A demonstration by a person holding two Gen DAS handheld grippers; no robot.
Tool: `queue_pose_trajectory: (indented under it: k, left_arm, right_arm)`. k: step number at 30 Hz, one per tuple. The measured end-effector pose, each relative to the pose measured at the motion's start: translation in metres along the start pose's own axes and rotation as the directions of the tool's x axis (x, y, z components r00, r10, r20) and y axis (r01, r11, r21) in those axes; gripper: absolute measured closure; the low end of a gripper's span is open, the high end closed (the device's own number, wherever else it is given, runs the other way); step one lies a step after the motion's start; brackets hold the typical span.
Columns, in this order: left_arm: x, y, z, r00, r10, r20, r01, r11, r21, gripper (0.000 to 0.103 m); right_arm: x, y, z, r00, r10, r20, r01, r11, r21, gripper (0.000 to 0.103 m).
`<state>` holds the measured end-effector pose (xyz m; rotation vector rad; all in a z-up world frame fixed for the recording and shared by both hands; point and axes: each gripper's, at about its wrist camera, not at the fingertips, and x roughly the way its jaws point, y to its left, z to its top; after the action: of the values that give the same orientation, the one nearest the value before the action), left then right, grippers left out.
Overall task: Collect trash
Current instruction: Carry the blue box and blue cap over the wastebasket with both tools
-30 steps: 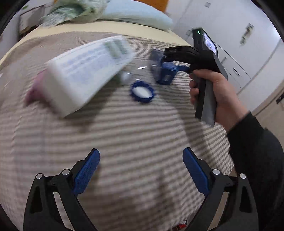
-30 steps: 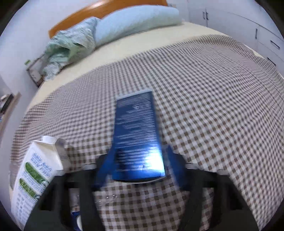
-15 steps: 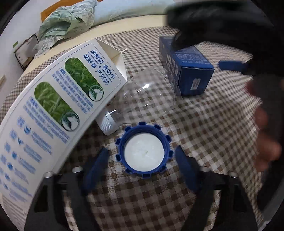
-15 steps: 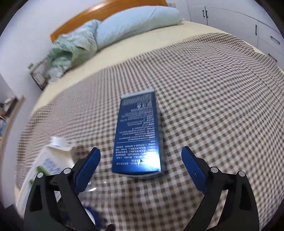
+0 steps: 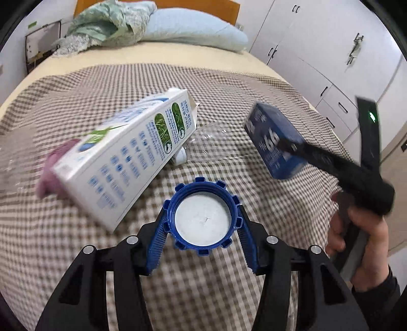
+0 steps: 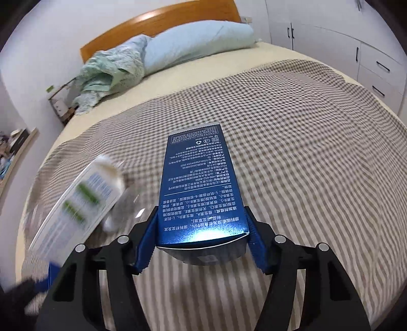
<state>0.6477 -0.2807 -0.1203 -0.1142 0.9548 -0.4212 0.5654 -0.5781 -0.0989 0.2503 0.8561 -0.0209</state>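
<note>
milk carton (image 6: 78,201) motion-blurred, clear bottle (image 5: 211,138) partly hidden behind it

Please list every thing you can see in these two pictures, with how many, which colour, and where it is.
Cap: one, blue with white inside, between the pads of the left gripper.
Box: one, dark blue with white print, between the pads of the right gripper.
Milk carton: one, white with green and blue print, tilted, blurred, left of the cap.
Plastic bottle: one, clear with white cap, on the blanket behind the carton.
Blanket: one, brown and white check, over the bed.
Pillow: one, light blue, at the headboard.
Bedding: one bundle, green, beside the pillow.
Cupboards: white, right of the bed.
Left gripper: black with blue pads, closing.
Right gripper: black with blue pads, closing.
Hand: one, holding the right gripper.
</note>
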Motion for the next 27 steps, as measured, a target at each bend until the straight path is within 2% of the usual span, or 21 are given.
queue_pose_trajectory:
  k: [4,9,13,17,19,22,24,25,27]
  left_arm:
    - [-0.033,-0.015,-0.015,1.0,-0.008,0.03,0.007,0.999,0.033,0.053]
    - [-0.071,-0.029,-0.037,0.997,-0.016,0.069,0.012,0.998,0.064,0.053]
    - [-0.086,-0.046,-0.059,0.998,-0.023,0.056,0.019,0.996,0.082,0.053]
    - [-0.104,-0.069,-0.094,0.997,-0.075,0.035,0.071,0.992,0.109,0.053]
    - [-0.108,-0.085,-0.114,0.994,-0.108,0.006,0.107,0.986,0.13,0.053]
    - [-0.092,-0.115,-0.148,0.983,-0.165,-0.085,0.179,0.966,0.187,0.053]
    - [-0.075,-0.134,-0.174,0.972,-0.168,-0.164,0.202,0.955,0.218,0.053]
    - [-0.063,-0.146,-0.191,0.959,-0.175,-0.223,0.226,0.947,0.229,0.053]
    - [-0.048,-0.159,-0.213,0.939,-0.181,-0.293,0.25,0.943,0.22,0.053]
  right_arm:
    - [-0.044,0.003,-0.045,1.0,0.026,0.007,-0.026,1.0,-0.01,0.042]
    - [-0.095,-0.002,-0.103,0.999,-0.029,0.03,0.031,0.999,-0.042,0.042]
    - [-0.126,-0.027,-0.142,0.998,-0.052,0.027,0.052,0.998,0.025,0.042]
    - [-0.174,-0.056,-0.192,0.993,-0.112,0.035,0.109,0.99,0.092,0.042]
    - [-0.191,-0.071,-0.218,0.99,-0.139,0.026,0.136,0.984,0.116,0.042]
    - [-0.211,-0.097,-0.27,0.982,-0.185,-0.025,0.187,0.969,0.163,0.042]
    - [-0.212,-0.116,-0.308,0.972,-0.214,-0.094,0.229,0.954,0.194,0.042]
    - [-0.207,-0.127,-0.332,0.963,-0.225,-0.148,0.253,0.945,0.209,0.042]
    - [-0.192,-0.139,-0.365,0.943,-0.226,-0.245,0.282,0.933,0.223,0.042]
